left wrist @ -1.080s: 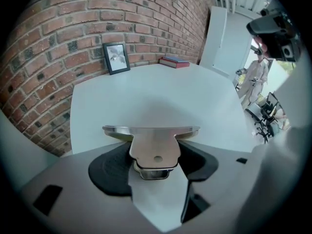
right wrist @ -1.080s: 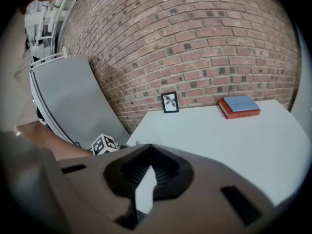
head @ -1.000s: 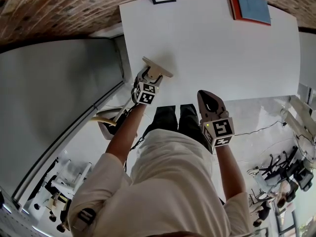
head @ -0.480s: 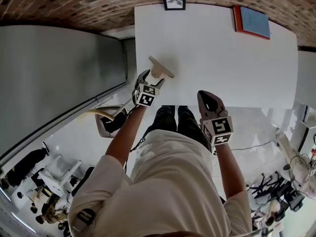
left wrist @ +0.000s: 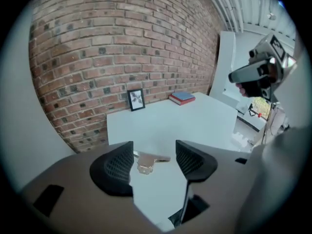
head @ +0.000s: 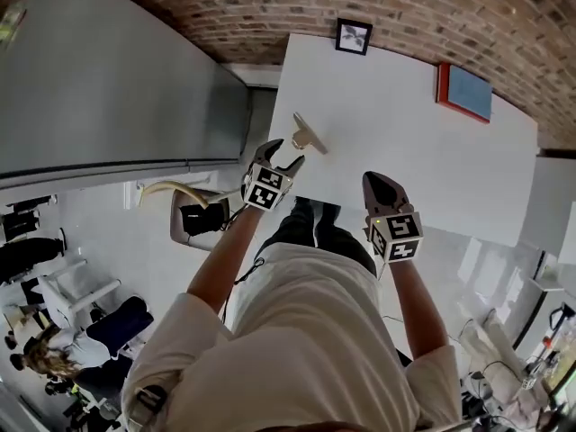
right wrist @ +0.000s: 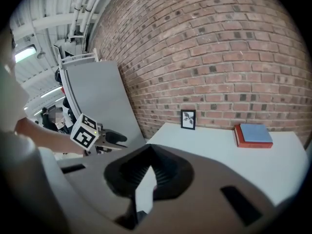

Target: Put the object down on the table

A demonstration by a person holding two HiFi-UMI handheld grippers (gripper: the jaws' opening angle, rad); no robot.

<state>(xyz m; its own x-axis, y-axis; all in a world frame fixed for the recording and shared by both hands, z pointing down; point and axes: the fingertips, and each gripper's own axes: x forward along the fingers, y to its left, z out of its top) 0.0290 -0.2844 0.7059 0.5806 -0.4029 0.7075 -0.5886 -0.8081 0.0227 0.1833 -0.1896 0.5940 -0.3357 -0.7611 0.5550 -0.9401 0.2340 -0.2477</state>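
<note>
A: Which step is in hand?

B: The object, a pale T-shaped piece, is seen lying flat on the white table, near the table's left edge and toward its near side. It is touched by nothing. The putting-down is judged to be done; only the withdrawal is left.

A: How are the jaws set?

B: The left gripper is held just on the near side of the object, apart from it. Its jaws stand wide and are closing. The object is framed in the gap between them but lies beyond the pads, so nothing is gripped. The right gripper is held further right, at the near edge, with its jaws brought together on nothing.

A: What is called for next?

B: Very little, it is judged: the left gripper should be taken clear toward the near side without the object being nudged.

A: What is shown by one view and not by another?

B: In the left gripper view the object is shown resting on the tabletop with bare table around it, which is less plain from above. In the right gripper view the meeting jaws are shown, but the object is not. The layout is given by the head view alone: a picture frame at the far edge, a red-and-blue book far right, both well apart from the object.
</note>
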